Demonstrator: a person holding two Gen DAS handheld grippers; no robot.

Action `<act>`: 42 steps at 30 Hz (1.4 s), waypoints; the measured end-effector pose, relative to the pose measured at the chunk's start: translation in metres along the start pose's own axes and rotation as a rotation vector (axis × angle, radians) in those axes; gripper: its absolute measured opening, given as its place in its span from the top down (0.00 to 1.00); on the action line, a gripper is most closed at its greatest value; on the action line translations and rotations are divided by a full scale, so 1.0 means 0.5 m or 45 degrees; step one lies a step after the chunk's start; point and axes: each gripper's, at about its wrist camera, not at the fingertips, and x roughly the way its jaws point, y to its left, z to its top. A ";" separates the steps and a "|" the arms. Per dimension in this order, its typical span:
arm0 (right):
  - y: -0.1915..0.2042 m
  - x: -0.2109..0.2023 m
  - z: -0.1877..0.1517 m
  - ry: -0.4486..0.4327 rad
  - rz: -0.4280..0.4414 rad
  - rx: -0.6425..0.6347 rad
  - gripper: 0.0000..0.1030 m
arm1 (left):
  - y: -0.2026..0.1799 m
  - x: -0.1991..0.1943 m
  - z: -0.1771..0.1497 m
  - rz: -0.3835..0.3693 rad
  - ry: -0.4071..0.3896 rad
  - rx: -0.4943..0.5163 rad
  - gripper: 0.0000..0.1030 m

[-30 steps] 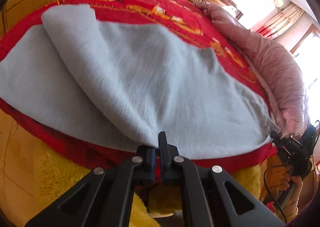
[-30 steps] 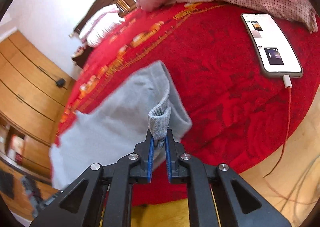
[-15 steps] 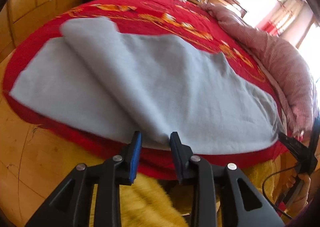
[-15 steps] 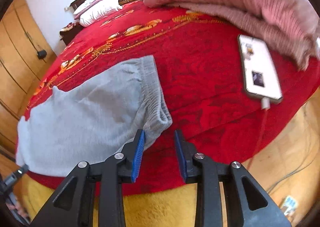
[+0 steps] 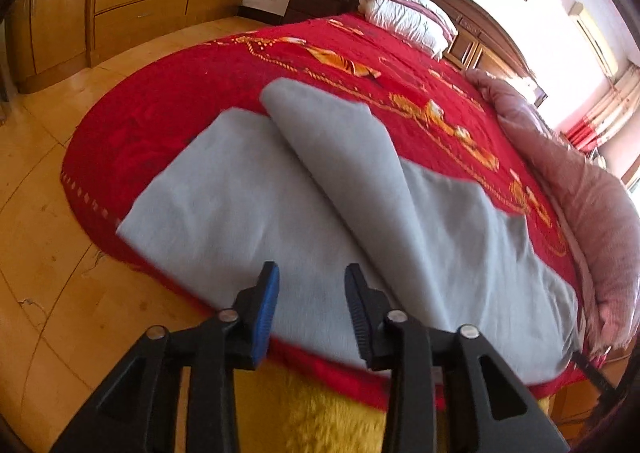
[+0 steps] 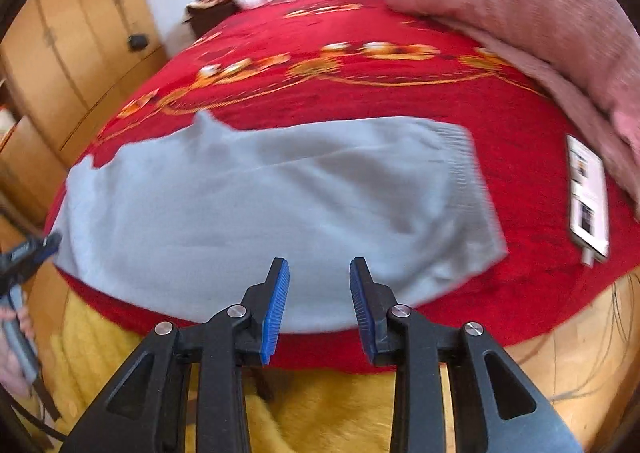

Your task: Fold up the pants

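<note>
Both the left hand-held gripper (image 5: 308, 285) and the right hand-held gripper (image 6: 319, 280) had let go of the grey pants (image 6: 260, 213) pinched a second earlier and stood with jaws apart, holding nothing. The pants lay along the near edge of the red bed (image 6: 360, 93), one leg (image 5: 340, 157) folded across the other. A phone (image 6: 588, 197) lay apart, beyond the waistband.

Near edge: both the left gripper (image 5: 308, 293) and right gripper (image 6: 318, 289) hang with jaws apart, off the bed (image 6: 400, 101) edge, nothing between them.
Bed middle: grey pants (image 6: 280, 205) lie flat.
3 o'clock: phone (image 6: 588, 197) on the cover.
1 o'clock: heaped pink quilt (image 6: 540, 13) blocks.
12 o'clock: bare red cover.
</note>
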 end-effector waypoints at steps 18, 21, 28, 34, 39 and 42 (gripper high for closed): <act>0.022 0.096 -0.008 0.021 0.076 0.026 0.66 | -0.015 0.105 0.112 -0.085 -0.059 -0.076 0.79; 0.020 0.100 -0.010 0.021 0.106 0.047 0.60 | -0.031 0.098 0.120 -0.079 -0.066 -0.040 0.90; 0.043 0.107 -0.008 0.032 0.192 0.021 0.24 | -0.147 0.022 0.111 -0.135 -0.111 0.174 0.93; 0.043 0.103 -0.008 0.014 0.196 0.053 0.23 | -0.289 0.002 0.073 -0.213 -0.080 0.421 0.92; 0.025 0.098 -0.006 0.008 0.256 0.120 0.23 | -0.358 0.058 0.018 -0.302 0.092 0.499 0.90; 0.025 0.096 -0.007 0.000 0.248 0.135 0.23 | -0.378 0.087 -0.008 -0.325 0.196 0.504 0.86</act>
